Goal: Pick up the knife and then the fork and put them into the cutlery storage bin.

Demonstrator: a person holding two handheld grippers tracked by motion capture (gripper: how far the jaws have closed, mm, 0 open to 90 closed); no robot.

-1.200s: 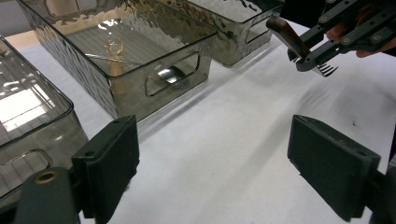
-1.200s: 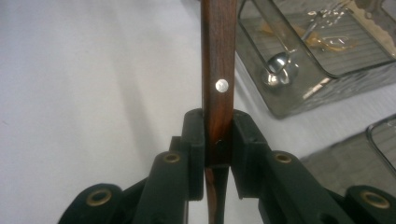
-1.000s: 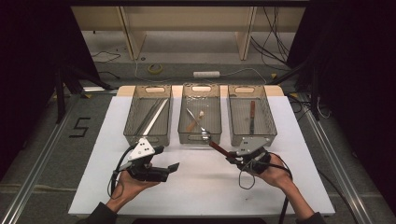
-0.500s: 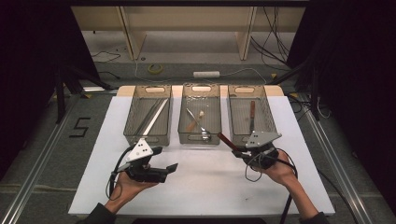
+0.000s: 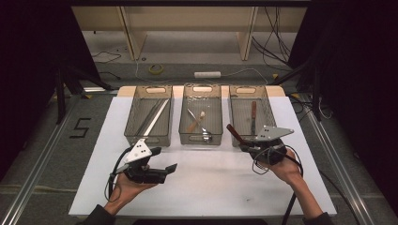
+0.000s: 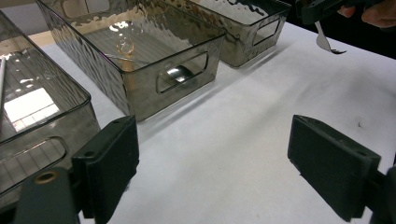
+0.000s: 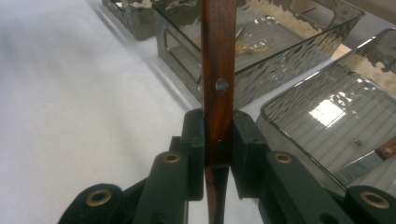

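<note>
- A white board [image 5: 206, 187] covers the table top, with a strip of pale wood showing at its far edge.
- Grey floor runs along both sides, and a black "5" [image 5: 80, 127] is marked on it to the left; metal rails flank the board.
- Beyond the table lie cables, a white power strip [image 5: 207, 74] and a roll of yellow tape [image 5: 156, 69]; the far sides of the room are dark.
- Three smoky clear bins stand in a row at the far half of the board: the left bin [image 5: 148, 115] holds long metal utensils, the middle bin [image 5: 202, 115] holds a few mixed utensils (one with a wooden handle), and the right bin [image 5: 251, 114] holds a wooden-handled knife [image 5: 253, 116].
- The left gripper [image 5: 162, 171] rests low over the board in front of the left bin, held in the person's left hand [image 5: 126, 186]; its jaws are spread wide with nothing between them, bare white board showing in the gap in the left gripper view.
- The right gripper [image 5: 245, 145] sits at the near edge of the right bin, held by the right hand [image 5: 284, 166].
- Its jaws pinch a second knife by its dark wooden handle [image 7: 217, 70], pads pressed to both flat sides just below a metal rivet; the handle points up and away toward the middle bin (the blade hangs below the jaws, seen in the left gripper view).
</note>
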